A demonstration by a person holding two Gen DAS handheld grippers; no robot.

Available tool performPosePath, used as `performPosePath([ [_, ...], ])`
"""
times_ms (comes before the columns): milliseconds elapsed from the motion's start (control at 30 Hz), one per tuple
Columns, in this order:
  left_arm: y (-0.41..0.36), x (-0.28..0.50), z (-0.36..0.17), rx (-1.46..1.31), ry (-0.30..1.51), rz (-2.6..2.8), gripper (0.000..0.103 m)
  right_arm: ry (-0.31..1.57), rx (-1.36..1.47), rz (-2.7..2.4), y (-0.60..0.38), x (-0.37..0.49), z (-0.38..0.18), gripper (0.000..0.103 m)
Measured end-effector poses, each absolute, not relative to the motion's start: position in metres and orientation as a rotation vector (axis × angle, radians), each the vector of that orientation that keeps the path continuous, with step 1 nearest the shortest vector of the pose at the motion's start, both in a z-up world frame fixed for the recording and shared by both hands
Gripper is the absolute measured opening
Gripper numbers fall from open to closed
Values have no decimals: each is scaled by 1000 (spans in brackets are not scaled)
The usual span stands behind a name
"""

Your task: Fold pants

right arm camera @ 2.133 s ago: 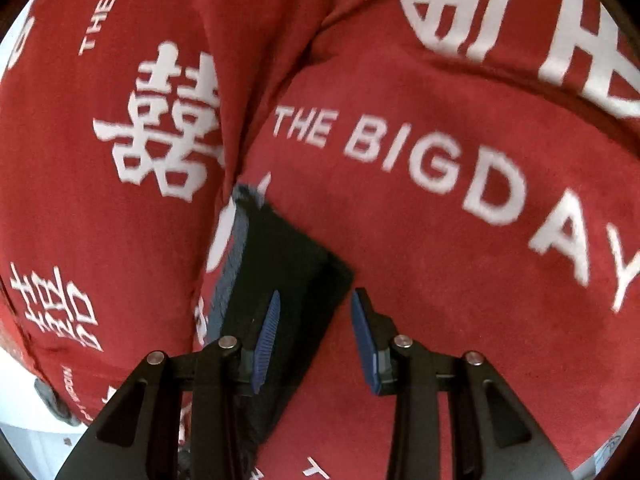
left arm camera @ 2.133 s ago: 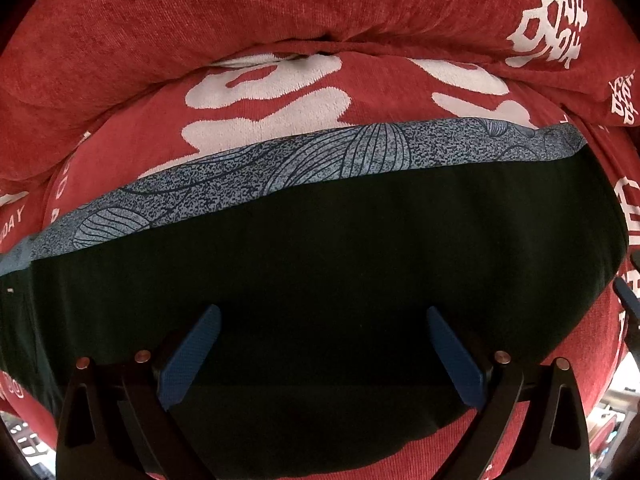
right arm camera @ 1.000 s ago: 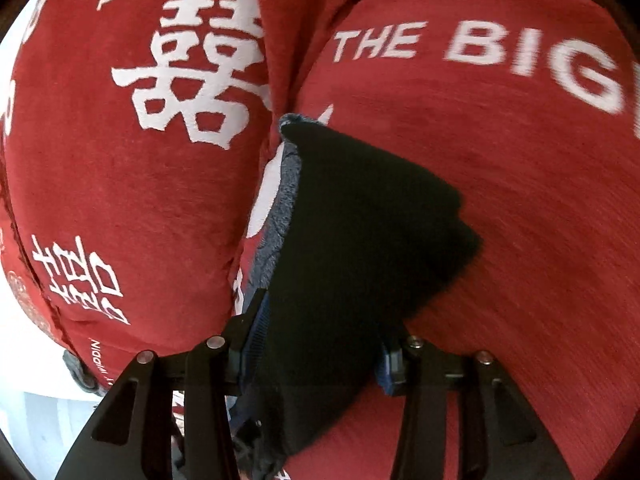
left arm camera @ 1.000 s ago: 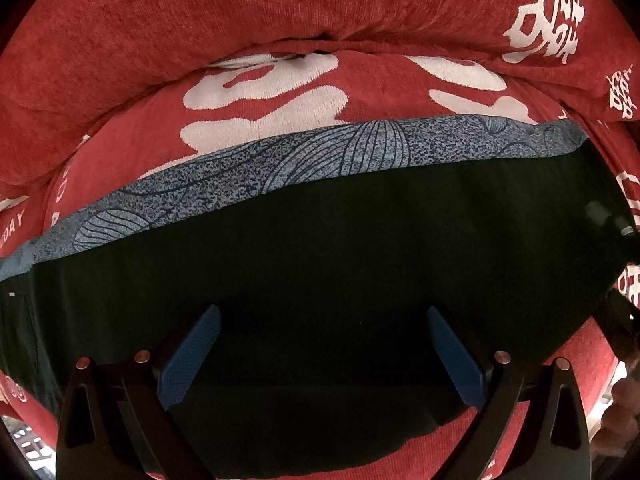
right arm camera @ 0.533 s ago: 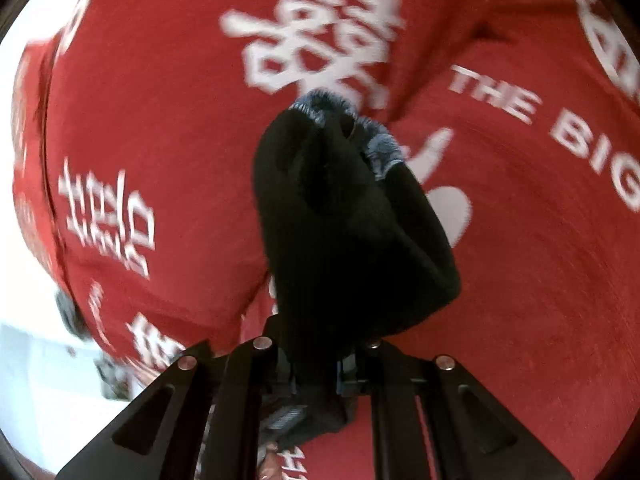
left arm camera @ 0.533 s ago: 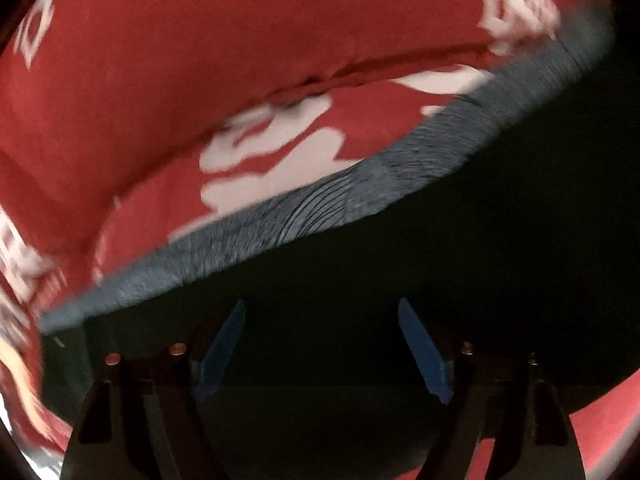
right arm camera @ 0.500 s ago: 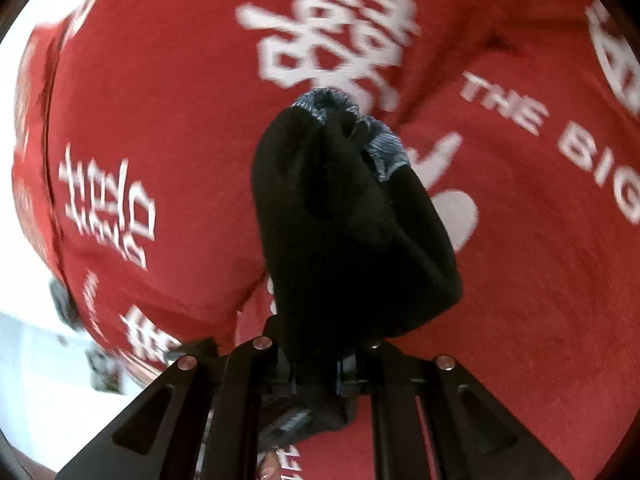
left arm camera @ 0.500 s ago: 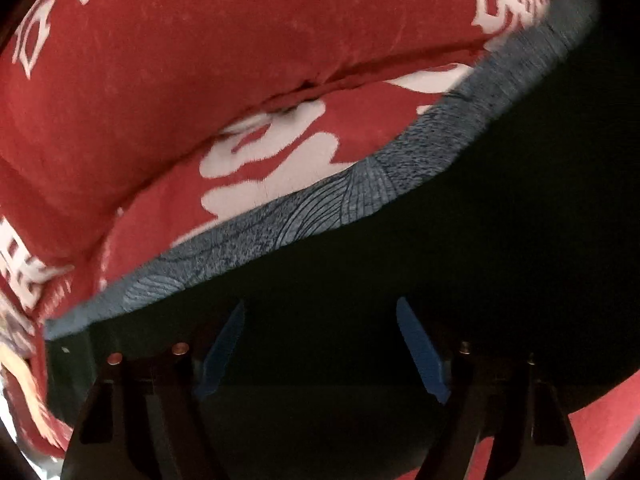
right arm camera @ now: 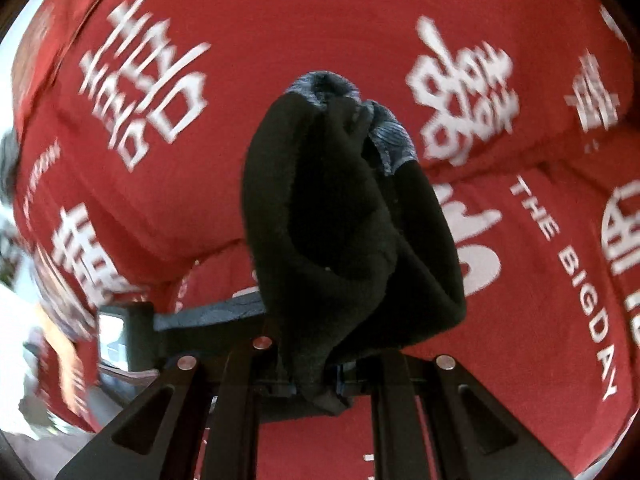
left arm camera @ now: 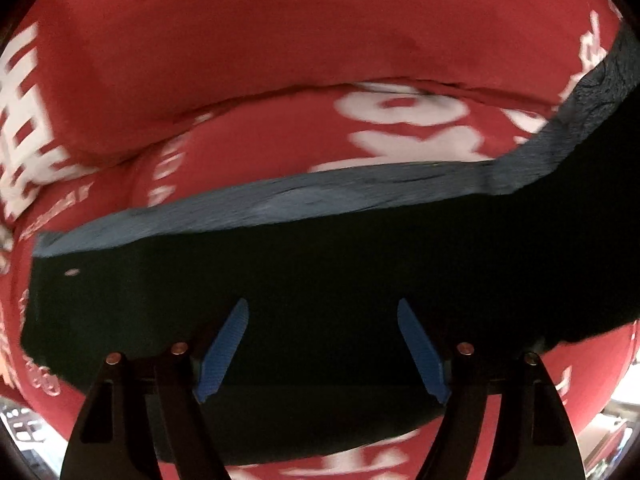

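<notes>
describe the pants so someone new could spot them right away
Start with the big red cover printed with white lettering. Lying on it is the black fabric pants. They are the only dark thing there, edged by a blue-grey patterned waistband.

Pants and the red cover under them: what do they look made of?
Pants: soft matte black knit, probably fleece or jersey; it bunches thickly in the right tool. Waistband: grey-blue patterned fabric. Red cover: short-pile plush with white printed lettering, probably velour.
</notes>
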State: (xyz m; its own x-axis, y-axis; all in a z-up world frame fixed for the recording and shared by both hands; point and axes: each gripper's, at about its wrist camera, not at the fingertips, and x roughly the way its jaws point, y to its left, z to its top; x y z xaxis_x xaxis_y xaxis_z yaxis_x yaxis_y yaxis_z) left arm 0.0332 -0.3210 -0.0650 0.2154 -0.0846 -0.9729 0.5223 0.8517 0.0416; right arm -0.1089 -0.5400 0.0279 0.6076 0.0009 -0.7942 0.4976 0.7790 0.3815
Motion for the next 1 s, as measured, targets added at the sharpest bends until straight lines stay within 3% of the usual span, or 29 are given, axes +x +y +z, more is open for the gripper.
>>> performPosePath([
  [267,-210,62,-67,320,1338,-263,79,1016,350,-251,-416,-40,6,18],
  [467,-151,78,-72,286,1356,-194,79,1249,85,-256,-312,2,-64,35],
  [500,-143,81,-72,277,1355,-188,79,1262,23,-267,-299,3,-68,44],
  [533,-137,85,-71,268,1354,-180,79,1270,-28,-271,-286,3,-68,51],
  [700,-124,100,-64,263,1340,-179,79,1219,-69,-139,-251,-8,-32,58],
  [833,-139,101,-51,218,1343,-283,79,1146,298,67,-285,-27,-4,58],
  [1000,-187,82,-51,171,1419,-501,78,1147,939,-72,-395,-66,-46,58],
])
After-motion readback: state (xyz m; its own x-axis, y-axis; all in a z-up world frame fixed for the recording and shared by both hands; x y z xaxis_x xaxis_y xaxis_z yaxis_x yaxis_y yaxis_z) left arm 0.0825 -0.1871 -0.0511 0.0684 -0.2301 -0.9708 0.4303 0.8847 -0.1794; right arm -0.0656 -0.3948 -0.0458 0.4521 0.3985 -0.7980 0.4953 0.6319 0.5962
